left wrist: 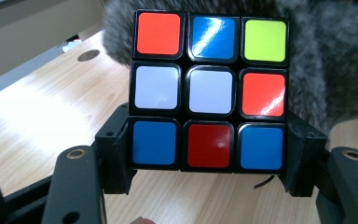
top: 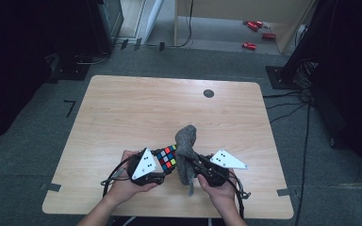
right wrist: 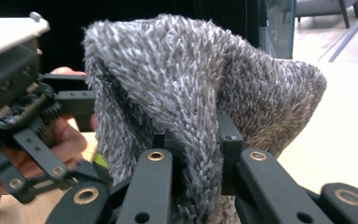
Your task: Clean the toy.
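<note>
Two grippers are both loaded near the front edge of the desk [top: 122,103]. The left gripper [left wrist: 209,154] has its jaws clamped on the bottom row of a colour cube [left wrist: 209,91], holding it by two opposite sides with its nine-tile face turned to the left gripper view. The right gripper [right wrist: 193,154] is pinched nearly closed on a fold of grey fuzzy cloth [right wrist: 186,88], which stands up above the jaws and hangs down below them. In the high view the cube [top: 168,157] and the cloth [top: 186,150] are touching, the cloth upright just to the right of the cube, both lifted between the person's hands.

Judging by this, picking up both things is done and they have been brought together. What seems left is the wiping itself, or wrapping the cloth over the cube; the cloth lies against the cube's far side, not over the visible face.
</note>
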